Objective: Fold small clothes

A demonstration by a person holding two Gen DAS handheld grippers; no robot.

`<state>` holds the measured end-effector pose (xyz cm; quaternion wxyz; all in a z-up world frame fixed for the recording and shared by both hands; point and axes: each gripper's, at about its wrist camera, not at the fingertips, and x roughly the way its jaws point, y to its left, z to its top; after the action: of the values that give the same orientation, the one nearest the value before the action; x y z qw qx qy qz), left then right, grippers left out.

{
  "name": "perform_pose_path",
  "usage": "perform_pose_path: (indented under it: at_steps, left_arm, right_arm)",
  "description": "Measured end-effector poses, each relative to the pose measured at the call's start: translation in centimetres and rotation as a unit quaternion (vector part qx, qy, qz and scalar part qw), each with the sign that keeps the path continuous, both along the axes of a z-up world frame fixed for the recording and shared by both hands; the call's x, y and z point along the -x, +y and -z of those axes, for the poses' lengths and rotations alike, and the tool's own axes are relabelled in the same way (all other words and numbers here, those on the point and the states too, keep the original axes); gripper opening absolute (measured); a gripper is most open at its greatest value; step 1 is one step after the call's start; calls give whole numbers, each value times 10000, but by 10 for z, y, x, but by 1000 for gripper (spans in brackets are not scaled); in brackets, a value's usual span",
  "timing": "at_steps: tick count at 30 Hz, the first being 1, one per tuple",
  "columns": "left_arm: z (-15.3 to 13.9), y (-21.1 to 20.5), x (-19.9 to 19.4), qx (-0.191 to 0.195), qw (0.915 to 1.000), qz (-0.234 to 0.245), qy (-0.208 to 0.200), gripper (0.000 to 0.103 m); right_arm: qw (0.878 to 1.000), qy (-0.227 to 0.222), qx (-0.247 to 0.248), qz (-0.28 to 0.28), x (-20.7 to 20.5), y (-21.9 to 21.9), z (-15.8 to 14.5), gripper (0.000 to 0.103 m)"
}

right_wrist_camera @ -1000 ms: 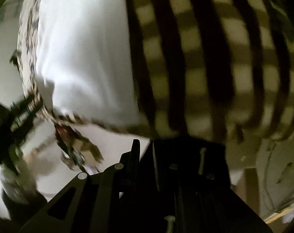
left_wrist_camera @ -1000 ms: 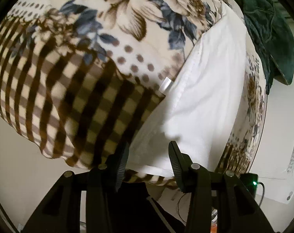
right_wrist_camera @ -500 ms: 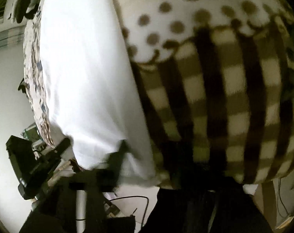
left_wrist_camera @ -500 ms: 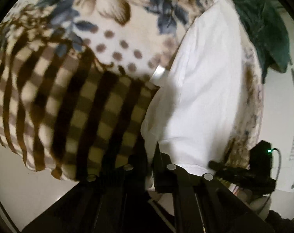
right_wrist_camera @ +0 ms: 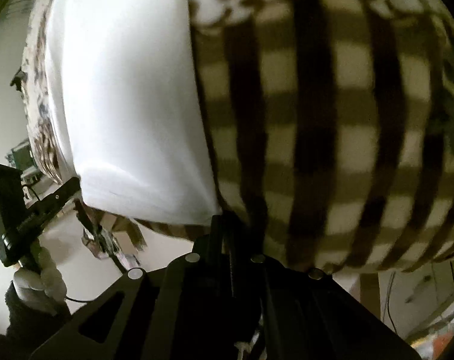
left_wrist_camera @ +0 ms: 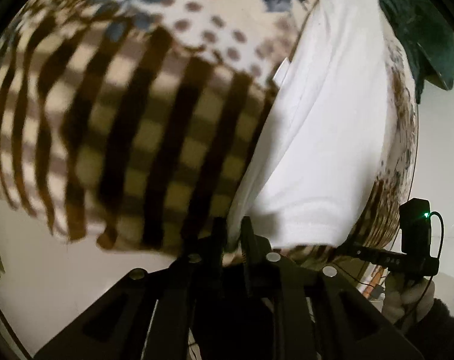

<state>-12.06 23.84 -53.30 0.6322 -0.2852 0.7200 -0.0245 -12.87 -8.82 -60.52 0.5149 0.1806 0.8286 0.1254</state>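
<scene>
Now that both the left tool [left_wrist_camera: 231, 234], jaws opening slightly, and right tool [right_wrist_camera: 223, 225] have pinched the white garment's [left_wrist_camera: 326, 135] hem, folding can start.

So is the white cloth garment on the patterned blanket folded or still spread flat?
Folded, at least once: the white cloth garment shows stacked layered edges at its near end, lying on the patterned blanket. How many folds, I cannot tell.

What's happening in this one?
A person with a gripper in each hand is working on a white garment lying on a patterned blanket. The left gripper, jaws opening slightly, pinches the garment's near corner; the right gripper is shut at its other near corner. No fold yet.
</scene>
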Motion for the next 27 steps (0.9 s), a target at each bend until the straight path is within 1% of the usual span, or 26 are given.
perform_pose_path:
  at_steps: [1,2,3,4,5,6,7,8,9,10,12,13,14,16,17,18,21,22,23,24,25,26,27]
  left_arm:
    - [-6,1,1,-35,10000,-68,40,10]
    - [-14,4,2,-55,9999,-142,39,10]
    - [-25,7,-1,-20,9997,-235,-35,11]
    - [-41,9,-9,4,9992,-334,-195,19]
    - [-54,10,-18,11,9986,-405,-331,25]
    - [-66,10,-31,62,9975,-482,-517,50]
    - [-79,9,-51,149,9953,-569,-765,73]
    - [-91,8,-75,248,9920,-662,-1048,74]
    - [-96,5,-99,368,9892,-694,-1238,74]
    - [-98,3,-122,456,9876,-677,-1342,74]
    - [-97,4,-174,486,9845,-611,-1573,74]
    - [-95,0,-209,505,9818,-576,-1741,74]
    - [-91,-2,-236,531,9800,-525,-1845,74]
    - [-74,-6,-302,642,9773,-350,-1989,74]
    - [-65,-6,-327,665,9774,-256,-1990,74]
    - [-54,-8,-354,694,9774,-147,-1991,74]
    - [-17,-16,-432,799,9776,57,-1946,74]
    - [-9,-17,-447,852,9774,116,-1931,74]
    - [3,-19,-467,817,9787,170,-1876,74]
    - [10,-19,-477,827,9790,204,-1852,74]
    - [19,-20,-492,933,9780,260,-1850,74]
    - [27,-18,-501,967,9780,316,-1820,74]
    - [33,-20,-510,972,9785,385,-1779,74]
  right_arm:
    - [9999,89,-65,62,-1,0,-2,7]
    - [9996,162,-147,157,-2,-4,-6,15]
    - [9993,126,-221,289,-8,-11,-18,31]
    - [9987,-24,-293,420,-14,-17,-31,41]
    - [9978,-190,-355,526,-23,-24,-44,56]
    - [9968,-341,-402,609,-33,-30,-58,61]
    - [9953,-504,-456,687,-45,-35,-71,61]
    - [9940,-629,-481,750,-55,-38,-80,63]
    - [9919,-808,-482,857,-73,-45,-93,67]
    - [9898,-937,-473,965,-90,-49,-101,69]
    - [9841,-1186,-536,1206,-133,-58,-114,70]
    - [9817,-1295,-542,1288,-156,-60,-117,70]
    - [9801,-1385,-479,1341,-176,-62,-118,70]
    - [9761,-1610,-128,1455,-223,-67,-117,70]
    - [9732,-1679,-34,1571,-248,-69,-113,70]
    - [9703,-1693,-95,1724,-275,-72,-107,70]
    - [9640,-1836,-220,1913,-346,-81,-98,70]
    - [9621,-1916,-226,1926,-371,-83,-90,70]
    - [9613,-1974,-218,1909,-393,-83,-81,70]
    - [9603,-2039,-178,1893,-416,-83,-74,70]
    - [9603,-2059,-126,1877,-431,-79,-62,70]
    - [9602,-2046,-114,1898,-451,-79,-53,70]
    - [9604,-2015,-177,1915,-468,-77,-38,70]
